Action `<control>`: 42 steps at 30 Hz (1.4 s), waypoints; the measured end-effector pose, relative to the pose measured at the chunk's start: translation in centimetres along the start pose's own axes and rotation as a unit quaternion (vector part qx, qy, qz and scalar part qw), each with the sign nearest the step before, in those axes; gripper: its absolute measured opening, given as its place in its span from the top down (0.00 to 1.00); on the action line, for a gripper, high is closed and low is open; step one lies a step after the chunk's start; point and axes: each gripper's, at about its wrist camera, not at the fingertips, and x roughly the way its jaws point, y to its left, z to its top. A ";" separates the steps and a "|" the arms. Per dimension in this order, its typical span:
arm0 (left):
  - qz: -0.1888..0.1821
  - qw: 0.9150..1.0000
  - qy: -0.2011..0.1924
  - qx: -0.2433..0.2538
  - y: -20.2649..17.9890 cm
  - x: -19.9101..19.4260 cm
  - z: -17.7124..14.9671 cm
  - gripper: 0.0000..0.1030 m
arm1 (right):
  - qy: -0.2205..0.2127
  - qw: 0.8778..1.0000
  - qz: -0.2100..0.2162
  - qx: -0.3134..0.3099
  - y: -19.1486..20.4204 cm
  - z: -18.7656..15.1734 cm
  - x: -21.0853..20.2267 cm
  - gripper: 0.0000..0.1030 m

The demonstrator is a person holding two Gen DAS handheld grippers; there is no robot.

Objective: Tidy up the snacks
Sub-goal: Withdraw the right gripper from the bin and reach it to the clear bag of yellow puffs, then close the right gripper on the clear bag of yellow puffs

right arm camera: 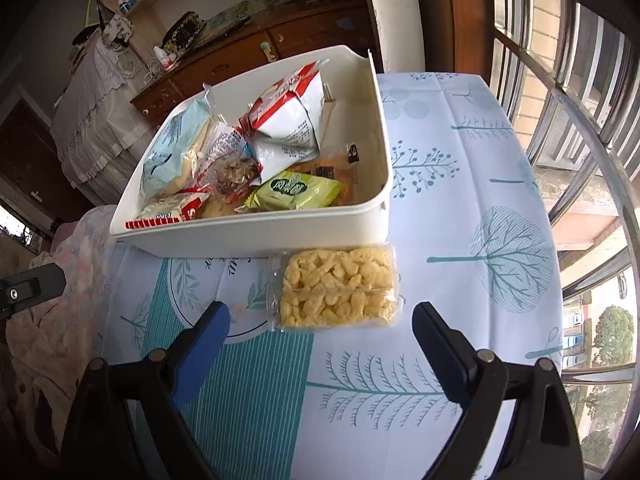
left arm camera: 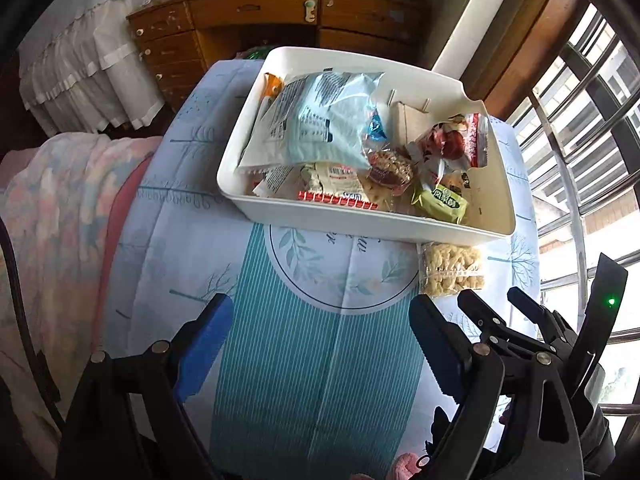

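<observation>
Right gripper [right arm camera: 320, 344] agape above tree-print tablecloth [right arm camera: 460, 184], wooden dresser [right arm camera: 248, 52] behind

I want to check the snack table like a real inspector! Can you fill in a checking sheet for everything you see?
Surface: tablecloth with teal tree prints.
Job's things: white bin full of snack packets; clear puffed-snack pack outside on the cloth, right by the bin's front wall.
Clutter: nothing seen on the cloth.
Grippers: left gripper open, empty; right gripper open, empty, pack just ahead.
Cables: dark cord at the left edge.
Surroundings: wooden dresser, barred window, blanket.
</observation>
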 end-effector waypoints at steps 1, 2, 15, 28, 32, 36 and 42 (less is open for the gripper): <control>0.004 1.000 0.003 -0.005 0.0 0.2 -0.3 0.14 | 0.006 1.000 -0.001 0.000 0.1 0.0 0.4 0.08; 0.009 1.000 0.007 -0.009 0.0 0.3 -0.6 0.14 | 0.010 1.000 -0.003 0.002 0.0 -0.1 0.7 0.07; 0.057 0.996 0.052 -0.050 0.7 1.6 -2.7 0.14 | 0.048 0.998 -0.045 -0.005 0.3 -0.8 5.9 0.07; 0.069 0.992 0.082 -0.064 1.0 3.0 -3.3 0.14 | 0.035 0.997 -0.053 -0.036 0.7 -1.0 8.0 0.00; 0.066 0.992 0.082 -0.068 1.2 3.0 -3.5 0.14 | 0.032 0.996 -0.061 -0.053 1.2 -1.5 8.0 0.04; 0.061 0.993 0.080 -0.068 1.1 2.7 -3.6 0.14 | 0.038 0.995 -0.059 -0.069 1.6 -1.9 7.9 0.10; 0.058 0.994 0.067 -0.065 0.6 1.9 -3.1 0.14 | 0.057 0.994 -0.048 -0.074 1.0 -1.8 7.1 0.13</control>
